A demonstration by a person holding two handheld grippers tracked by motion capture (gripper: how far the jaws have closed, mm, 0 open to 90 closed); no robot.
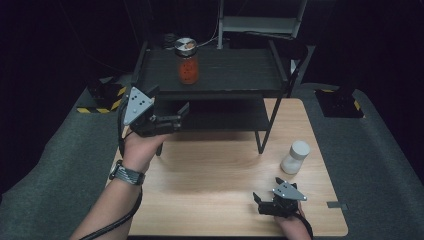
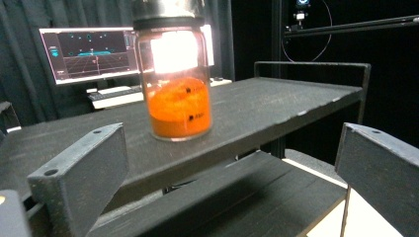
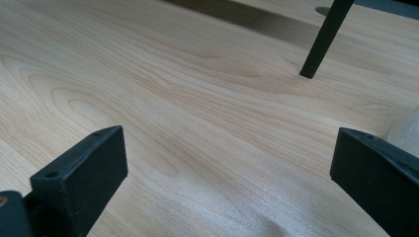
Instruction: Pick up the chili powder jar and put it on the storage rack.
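Note:
A glass jar (image 1: 188,69) with orange contents and a metal lid stands upright on the top shelf of a black rack (image 1: 235,75). My left gripper (image 1: 170,102) is raised in front of the rack's left end, open and empty, a short way from the jar. In the left gripper view the jar (image 2: 179,94) stands ahead between the widely spread jaws of that gripper (image 2: 227,148). My right gripper (image 1: 267,190) hovers low over the wooden table (image 1: 210,170) near its front edge, open and empty. A white bottle (image 1: 295,157) stands just beyond it to the right.
The rack has a lower shelf (image 1: 225,117) and thin black legs (image 1: 261,145); one leg (image 3: 323,42) shows in the right gripper view, with the bottle's edge (image 3: 407,131) at the far right. A monitor (image 2: 86,52) glows behind the rack. Grey cloth surrounds the table.

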